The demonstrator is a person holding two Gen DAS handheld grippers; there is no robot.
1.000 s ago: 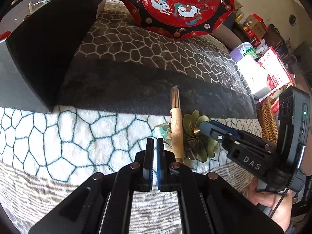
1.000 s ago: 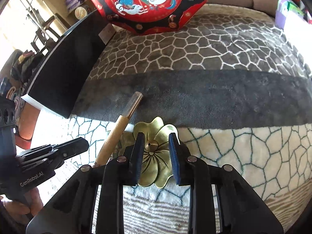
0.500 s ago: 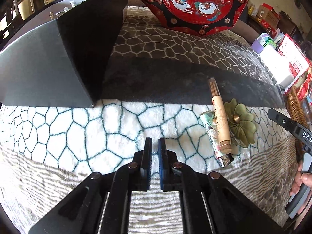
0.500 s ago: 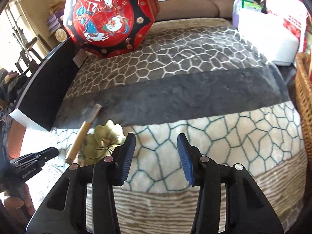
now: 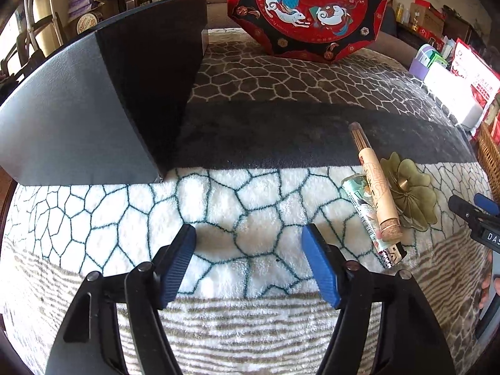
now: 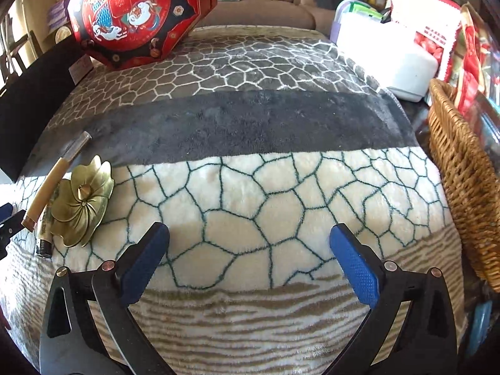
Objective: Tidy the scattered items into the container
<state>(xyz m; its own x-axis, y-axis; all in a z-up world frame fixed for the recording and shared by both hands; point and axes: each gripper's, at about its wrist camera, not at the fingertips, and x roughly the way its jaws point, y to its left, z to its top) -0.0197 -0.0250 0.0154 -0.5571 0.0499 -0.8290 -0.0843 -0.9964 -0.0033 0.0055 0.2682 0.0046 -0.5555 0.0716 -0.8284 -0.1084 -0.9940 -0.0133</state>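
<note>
A beige incense tube (image 5: 376,187), a patterned lighter (image 5: 365,215) and a brass flower-shaped holder (image 5: 409,190) lie side by side on the blanket, right of my left gripper (image 5: 248,237). Its jaws are opening with only blanket between them. A tall black box (image 5: 78,125) stands at the far left. In the right wrist view the brass holder (image 6: 81,200), tube (image 6: 47,187) and lighter (image 6: 43,234) lie at the left, apart from my right gripper (image 6: 250,234). Its jaws are opening wide over bare blanket.
A red octagonal box (image 5: 309,9) leans at the back of the patterned blanket (image 6: 265,193). A wicker basket (image 6: 462,168) and a white plastic tub (image 6: 384,53) crowd the right side. The right gripper's tip (image 5: 472,215) shows at the left view's right edge.
Both grippers went from nearly shut to wide apart. The right gripper moved right, off the brass holder. The left gripper swung left, away from the tube and lighter.
</note>
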